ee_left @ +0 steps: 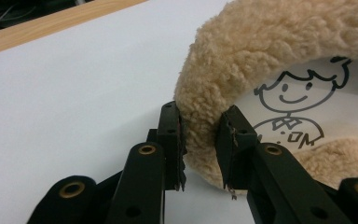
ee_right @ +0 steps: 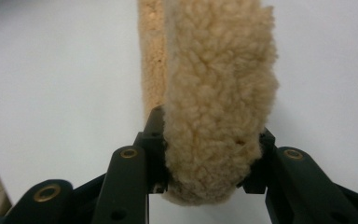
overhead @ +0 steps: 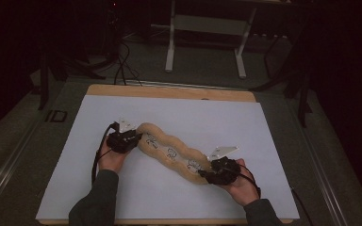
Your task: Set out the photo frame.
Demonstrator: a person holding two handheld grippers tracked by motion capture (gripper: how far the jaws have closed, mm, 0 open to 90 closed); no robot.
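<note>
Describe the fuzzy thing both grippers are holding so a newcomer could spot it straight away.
On the white sheet covering the wooden table, look at its middle: a long tan fleece item runs diagonally between the left gripper and the right gripper, each clamped on one end. Its woolly border and the clear panel with black cartoon figures set it apart.

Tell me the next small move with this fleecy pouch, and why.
Probably lift both ends together, just off the sheet. The left gripper is clamped on the fleece rim at one end of the fleecy pouch, the right gripper is clamped on the other end, and the pouch lies stretched across the white sheet, so both grips look set.
</note>
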